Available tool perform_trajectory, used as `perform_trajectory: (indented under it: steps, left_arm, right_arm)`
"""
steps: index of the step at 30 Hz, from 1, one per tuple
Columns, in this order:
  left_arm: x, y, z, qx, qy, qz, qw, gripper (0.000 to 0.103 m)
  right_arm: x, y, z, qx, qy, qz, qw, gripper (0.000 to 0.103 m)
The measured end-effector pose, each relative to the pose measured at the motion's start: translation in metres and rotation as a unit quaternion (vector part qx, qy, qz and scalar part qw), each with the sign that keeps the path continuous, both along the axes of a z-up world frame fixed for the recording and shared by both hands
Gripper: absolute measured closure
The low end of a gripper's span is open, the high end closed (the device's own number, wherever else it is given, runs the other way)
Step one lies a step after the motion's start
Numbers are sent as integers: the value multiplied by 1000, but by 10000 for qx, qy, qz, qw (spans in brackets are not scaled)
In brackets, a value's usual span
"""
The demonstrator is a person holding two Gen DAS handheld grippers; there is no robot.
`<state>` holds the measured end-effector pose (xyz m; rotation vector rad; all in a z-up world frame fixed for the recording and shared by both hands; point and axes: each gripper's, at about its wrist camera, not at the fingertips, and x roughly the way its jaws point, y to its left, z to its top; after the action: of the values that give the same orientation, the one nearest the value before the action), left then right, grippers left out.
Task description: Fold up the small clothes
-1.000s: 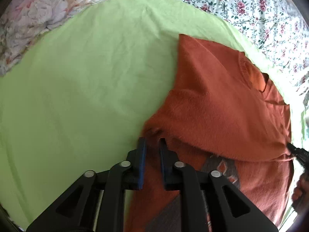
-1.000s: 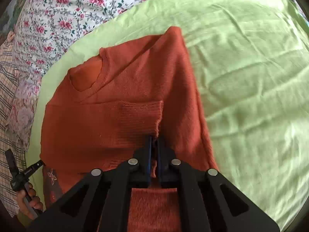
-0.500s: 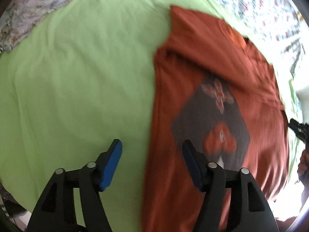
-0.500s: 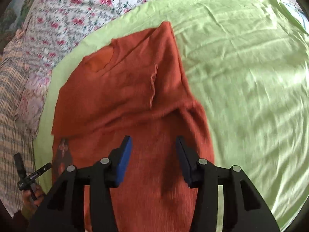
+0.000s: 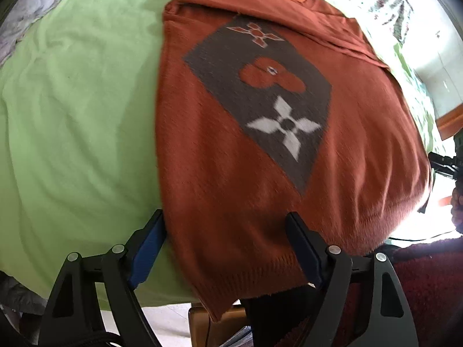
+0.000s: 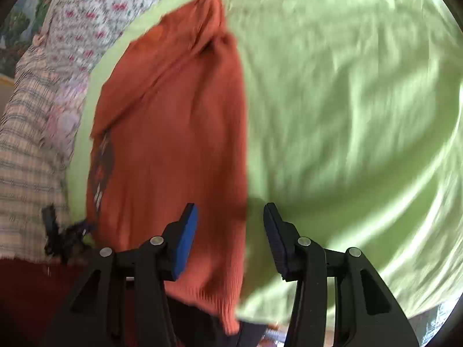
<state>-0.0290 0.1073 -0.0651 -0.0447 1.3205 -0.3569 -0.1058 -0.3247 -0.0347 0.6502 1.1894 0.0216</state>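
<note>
Both tongs stand wide apart with nothing clamped between them: the left tongs (image 5: 225,231) at the bottom of the left wrist view, the right tongs (image 6: 230,225) at the bottom of the right wrist view. One garment is in sight, a single orange sweater (image 5: 237,173), lying on a green sheet (image 5: 75,110) spread over the bed. In the left view it fills the centre and right of the frame, its ribbed hem hanging over the bed's near edge at the bottom, between the left tongs' blue-padded fingers (image 5: 147,248). On it sits one grey diamond panel (image 5: 260,92) carrying three motifs: an orange cross at the top, an orange clover shape in the middle, a white four-petal flower below. In the right view the sweater (image 6: 173,150) runs from upper centre to bottom centre, its right edge passing between the right tongs' fingers. Floral bedding (image 6: 95,20) shows at the upper left there, checked cloth (image 6: 26,150) along the left edge.
</note>
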Motion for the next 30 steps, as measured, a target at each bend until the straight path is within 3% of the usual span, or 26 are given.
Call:
perform_trajectory:
  steps: [3,6,12,14,16,19,24,30]
  left_arm:
    - [-7,-4,2,-130,59,-140,9998,22]
    - [-10,1,3,-238,109,-268,9993,33]
    - [-10,24,1,-676,329,-101,9971,65]
    - [-10,27,0,-783,424,-110,9960,78]
    - [-9,28,-1,-834,501,-130,9952,86]
    - [-10,25,2,-764,465,-151,9959,91]
    - [-6,37,17,-921,372,120,9950,98]
    - [19,33,60,-1325,-182,303,9906,99]
  right_arm:
    - [-15,4,-7,583,-189,58,9981,54]
    - [-24,11,-15,975,-221,252,9947,54]
    - [-31,33,-33,1553,-126,674,9855,54]
    - [-32,35,-34,1595,-210,629,9850,58]
    - [-33,36,-34,1491,-186,633,9866,73]
    - [-33,30,-35,1352,-93,643,9887,91]
    - [-29,29,-24,1419,-286,640,9874,94]
    - [-8,27,9,1734,-1047,371,9786,95]
